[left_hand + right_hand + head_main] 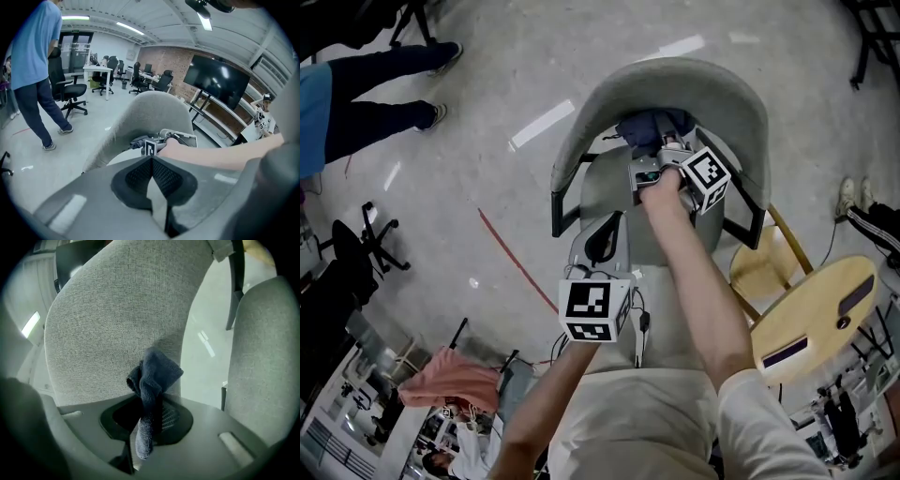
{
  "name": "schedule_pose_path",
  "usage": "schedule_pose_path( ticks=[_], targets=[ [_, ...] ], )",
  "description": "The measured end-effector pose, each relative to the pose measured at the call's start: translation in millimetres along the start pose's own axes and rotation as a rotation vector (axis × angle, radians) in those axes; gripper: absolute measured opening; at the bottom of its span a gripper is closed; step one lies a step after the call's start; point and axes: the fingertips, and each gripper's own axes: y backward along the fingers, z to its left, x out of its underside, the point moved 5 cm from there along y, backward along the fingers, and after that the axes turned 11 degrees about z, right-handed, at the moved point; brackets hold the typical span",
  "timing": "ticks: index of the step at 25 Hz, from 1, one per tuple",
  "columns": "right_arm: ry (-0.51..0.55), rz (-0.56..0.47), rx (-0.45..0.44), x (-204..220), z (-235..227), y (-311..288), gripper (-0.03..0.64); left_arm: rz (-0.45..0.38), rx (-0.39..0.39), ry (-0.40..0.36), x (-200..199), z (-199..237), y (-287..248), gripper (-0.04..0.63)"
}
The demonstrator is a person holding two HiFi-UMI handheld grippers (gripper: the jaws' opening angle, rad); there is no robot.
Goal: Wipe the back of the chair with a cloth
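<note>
Grey office floor fills the head view; at upper centre the chair (pixel 712 80) curves round the right tool (pixel 654 145), and the wiping looks under way. Left gripper view: the left tool (pixel 152 160) is shut and empty. Right gripper view, centre frame: the jaws clamp the dark cloth (pixel 153 376) at the backrest (pixel 117 310) — next, I judge, comes a sweep across the fabric.
</note>
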Motion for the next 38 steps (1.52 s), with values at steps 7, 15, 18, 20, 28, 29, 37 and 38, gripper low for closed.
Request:
schedule_pose_path(
  ticks=[7, 15, 18, 20, 28, 29, 37, 38],
  targets=[
    [0.013, 0.008, -0.029, 1.6, 21.0, 5.3, 0.078, -0.018, -0.012, 0.004, -3.5, 3.1, 0.4, 0.001],
    [0.009, 0.008, -0.071, 8.8, 53.7, 13.8, 0.078, -0.023, 0.000, 0.013, -10.7, 2.3, 4.5, 0.001],
    [0.013, 0.003, -0.080, 9.3, 64.7, 17.0, 0.078, -0.024, 0.005, 0.011, -11.4, 0.5, 4.5, 0.001],
    [0.022, 0.003, -0.084, 9.1, 70.7, 18.8, 0.078, -0.024, 0.010, 0.008, -10.7, -1.0, 4.0, 0.001],
    [-0.023, -0.009, -0.150, 20.9, 115.3, 30.3, 0.078, -0.023, 0.017, -0.003, -10.6, -1.4, 4.6, 0.001],
    [-0.030, -0.013, -0.157, 21.6, 121.0, 32.1, 0.078, -0.024, 0.017, -0.003, -11.2, -1.1, 5.3, 0.001],
    [-0.020, -0.022, -0.208, 26.2, 156.1, 42.4, 0.078, -0.037, 0.013, -0.001, -16.2, 4.4, 8.7, 0.001],
    [-0.027, -0.016, -0.222, 26.6, 159.9, 44.1, 0.078, -0.035, 0.013, -0.001, -16.0, 5.0, 8.8, 0.001]
  ],
)
